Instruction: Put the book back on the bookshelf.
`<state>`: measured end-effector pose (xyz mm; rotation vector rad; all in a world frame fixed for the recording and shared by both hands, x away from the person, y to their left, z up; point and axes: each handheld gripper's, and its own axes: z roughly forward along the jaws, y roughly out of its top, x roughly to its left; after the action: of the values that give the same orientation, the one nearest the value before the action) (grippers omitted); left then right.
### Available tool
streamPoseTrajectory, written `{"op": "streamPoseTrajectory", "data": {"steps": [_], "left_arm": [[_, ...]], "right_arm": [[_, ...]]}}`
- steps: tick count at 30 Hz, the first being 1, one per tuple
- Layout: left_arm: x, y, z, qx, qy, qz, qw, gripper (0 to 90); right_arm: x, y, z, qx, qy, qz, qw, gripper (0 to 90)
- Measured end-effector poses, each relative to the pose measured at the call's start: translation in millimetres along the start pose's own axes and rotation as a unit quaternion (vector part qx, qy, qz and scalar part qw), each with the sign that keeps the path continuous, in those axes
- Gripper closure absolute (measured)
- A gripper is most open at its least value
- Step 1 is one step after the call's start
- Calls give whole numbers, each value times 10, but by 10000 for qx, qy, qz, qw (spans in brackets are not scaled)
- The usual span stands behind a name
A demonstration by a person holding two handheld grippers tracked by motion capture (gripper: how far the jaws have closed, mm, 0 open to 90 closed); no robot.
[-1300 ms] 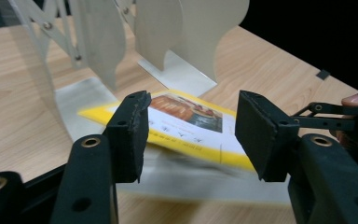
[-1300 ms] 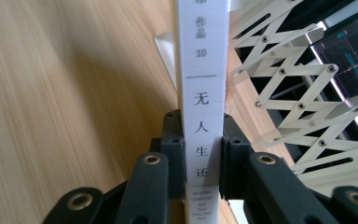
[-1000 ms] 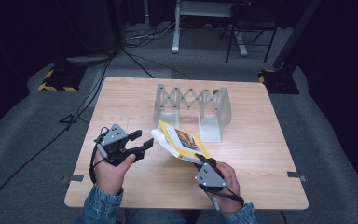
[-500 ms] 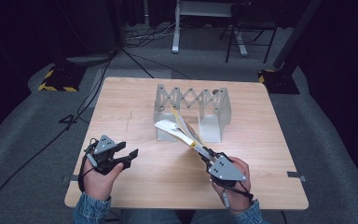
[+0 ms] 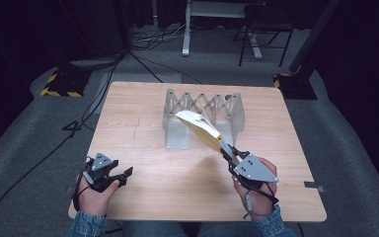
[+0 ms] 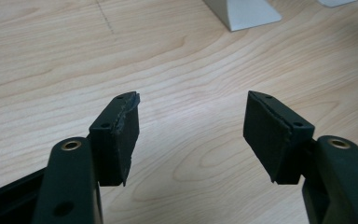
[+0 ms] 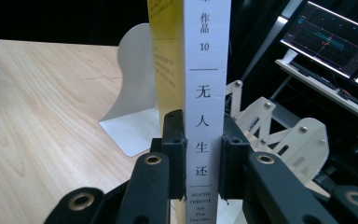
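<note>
My right gripper (image 5: 228, 152) is shut on a yellow-and-white paperback book (image 5: 201, 129), held by its spine and lifted off the table, slanting up and left toward the grey expanding book rack (image 5: 203, 114). In the right gripper view both pads press the white spine of the book (image 7: 206, 70), with the rack (image 7: 279, 128) behind it. My left gripper (image 5: 126, 175) rests low at the table's front left, and its jaws have just been opening. In the left gripper view the left gripper (image 6: 191, 126) stands open over bare wood with nothing between its pads.
The wooden table (image 5: 143, 123) has the rack standing at its middle back. A rack foot (image 6: 242, 11) shows far ahead of the left jaws. Cables, a yellow-black striped block (image 5: 59, 85) and stand legs lie on the grey floor beyond.
The left gripper let go of the book and drew back down to the front left of the table. The right gripper rose and swung the book up on edge toward the rack.
</note>
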<state>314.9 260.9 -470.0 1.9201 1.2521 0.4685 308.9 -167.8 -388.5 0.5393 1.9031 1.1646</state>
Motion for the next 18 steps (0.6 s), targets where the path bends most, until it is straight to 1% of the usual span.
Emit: {"op": "streamPoseTrajectory", "data": {"steps": [2, 3, 4, 6, 7, 8, 13, 15, 16, 18], "left_arm": [[35, -29, 17, -15, 37, 145, 9999, 344], [35, -29, 17, -15, 37, 145, 9999, 344], [72, -57, 38, -18, 37, 261, 9997, 344], [106, -85, 64, 11, 11, 331, 9995, 350], [106, -85, 64, 11, 11, 331, 9995, 347], [134, -109, 92, 59, 21, 396, 9992, 345], [166, -145, 151, 136, 4, 474, 9988, 337], [173, -152, 164, 132, 0, 467, 9988, 337], [182, -159, 181, 194, 49, 475, 9987, 338], [191, -162, 189, 224, 81, 469, 9986, 337]], "right_arm": [[-34, 5, 2, 4, -26, 3, 10000, 767], [-46, 9, 5, 2, -51, 11, 10000, 767], [-60, 13, 8, 3, -60, 3, 10000, 767], [-86, 23, 12, 8, -84, 6, 10000, 767], [-86, 23, 12, 8, -84, 6, 10000, 767], [-113, 31, 16, 11, -118, 10, 9999, 767], [-200, 26, 25, 34, -176, 120, 9998, 767], [-238, 19, 32, 45, -215, 183, 9996, 767], [-259, 17, 36, 42, -235, 201, 9995, 767], [-293, 15, 45, 47, -276, 283, 9992, 767]]}}
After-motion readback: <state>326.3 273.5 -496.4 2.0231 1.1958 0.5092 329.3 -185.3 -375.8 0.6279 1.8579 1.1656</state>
